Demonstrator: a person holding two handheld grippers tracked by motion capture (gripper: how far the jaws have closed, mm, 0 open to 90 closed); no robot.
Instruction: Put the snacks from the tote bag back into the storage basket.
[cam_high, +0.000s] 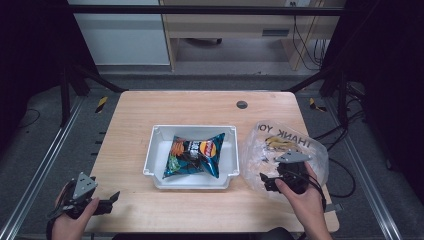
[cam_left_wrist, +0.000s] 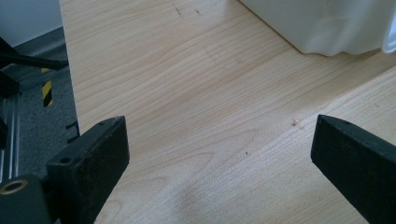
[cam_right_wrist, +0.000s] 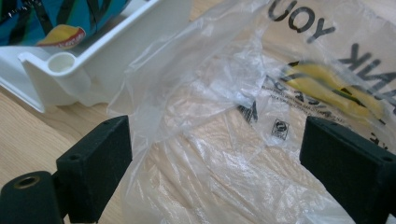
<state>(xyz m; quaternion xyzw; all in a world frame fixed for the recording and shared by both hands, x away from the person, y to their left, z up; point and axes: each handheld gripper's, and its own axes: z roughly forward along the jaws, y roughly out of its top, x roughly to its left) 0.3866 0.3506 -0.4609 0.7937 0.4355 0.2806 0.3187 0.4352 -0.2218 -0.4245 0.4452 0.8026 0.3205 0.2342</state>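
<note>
Right gripper (cam_high: 270, 182): my fingers are spread wide over the bag (cam_right_wrist: 224, 140) — not pinching it.
Bag: crumpled on the table (cam_high: 135, 210), just right of the tray (cam_high: 152, 150).
Left gripper (cam_high: 107, 202): fingers spread over bare table — near-left corner.
Tray: holds a chip packet (cam_high: 195, 155).

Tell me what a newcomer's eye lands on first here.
Probably the bright blue chip bag lying in the white tray mid-table. Next, the crinkled clear plastic bag printed THANK YOU, right of the tray, with the right gripper open over its near edge.
</note>
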